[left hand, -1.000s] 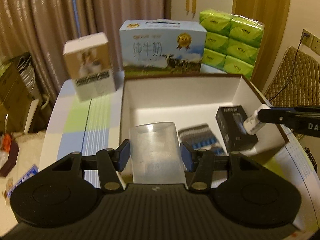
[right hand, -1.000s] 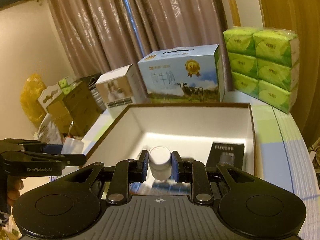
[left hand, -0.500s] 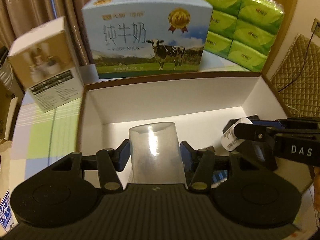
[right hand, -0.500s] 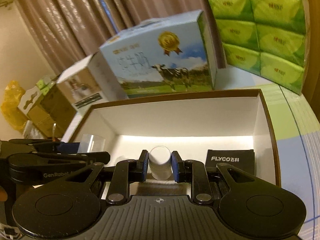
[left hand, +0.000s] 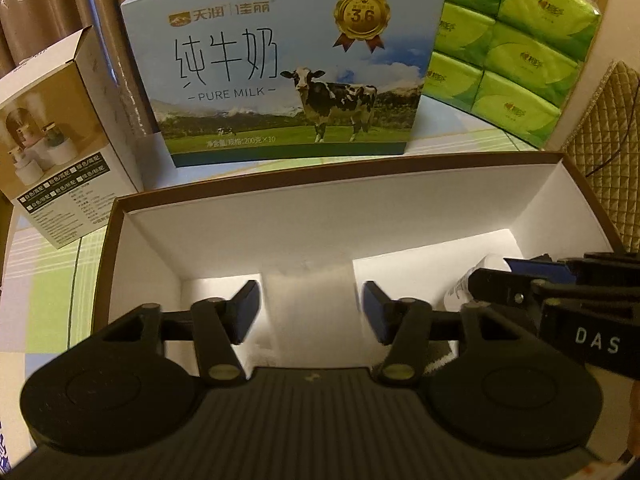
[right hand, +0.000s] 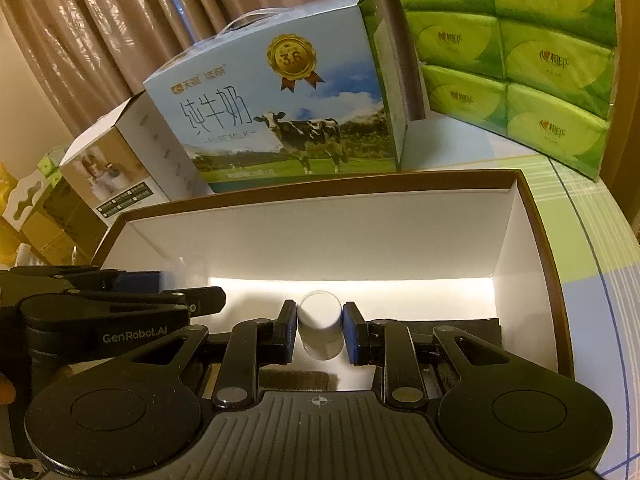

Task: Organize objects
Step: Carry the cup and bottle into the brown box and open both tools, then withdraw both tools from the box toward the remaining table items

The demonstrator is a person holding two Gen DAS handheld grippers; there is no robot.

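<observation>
1. Left wrist view: left gripper [left hand: 308,312] jaws have just been opening and stand wide, pads clear of one clear plastic cup [left hand: 310,300] standing between them in the white box [left hand: 340,216], near its left wall.
2. Right wrist view: right gripper [right hand: 320,332] jaws narrow, clamped on one small white bottle [right hand: 320,322] over the box floor; a black item shows low at the right wall.
3. Behind the box's far edge on the surface: one milk carton [left hand: 280,76], one small product box [left hand: 52,144], one green tissue pack [left hand: 508,44].
</observation>
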